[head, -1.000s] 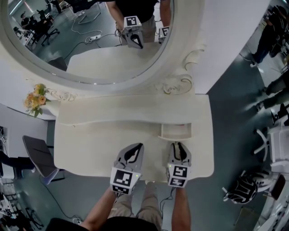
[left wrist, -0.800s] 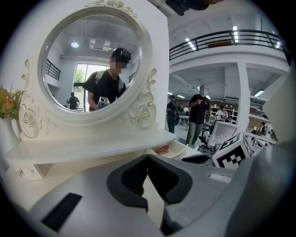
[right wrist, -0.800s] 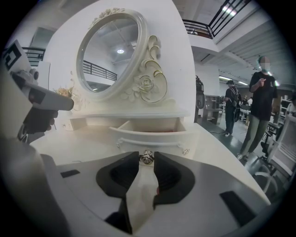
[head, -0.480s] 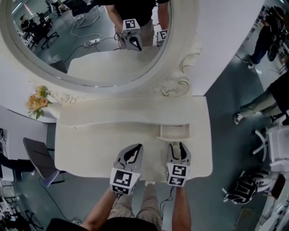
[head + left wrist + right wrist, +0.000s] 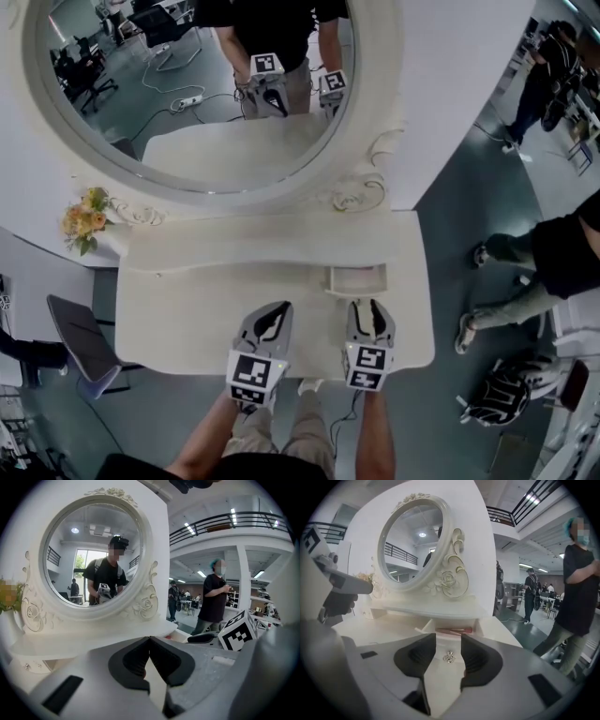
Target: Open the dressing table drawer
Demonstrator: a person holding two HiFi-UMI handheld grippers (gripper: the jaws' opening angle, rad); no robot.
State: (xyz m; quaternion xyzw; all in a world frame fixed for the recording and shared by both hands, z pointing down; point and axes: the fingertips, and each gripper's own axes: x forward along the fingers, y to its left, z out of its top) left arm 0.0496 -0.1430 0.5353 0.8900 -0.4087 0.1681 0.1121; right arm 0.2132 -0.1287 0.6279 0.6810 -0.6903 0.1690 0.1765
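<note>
Drawer (image 5: 356, 278): it stands pulled out from under the raised shelf at the right of the surface (image 5: 178, 314), with a reddish item (image 5: 452, 630) visible inside. I judge the opening essentially done.

Your right gripper (image 5: 448, 636) has its jaws wide and closing slightly. The drawer's knob (image 5: 449, 656) shows in the gap, with the pads clear of it.

Your left gripper (image 5: 149, 641) is closed on nothing and held beside the right one at the front edge.

Remaining: withdraw, or pull further if you need a fuller opening.
</note>
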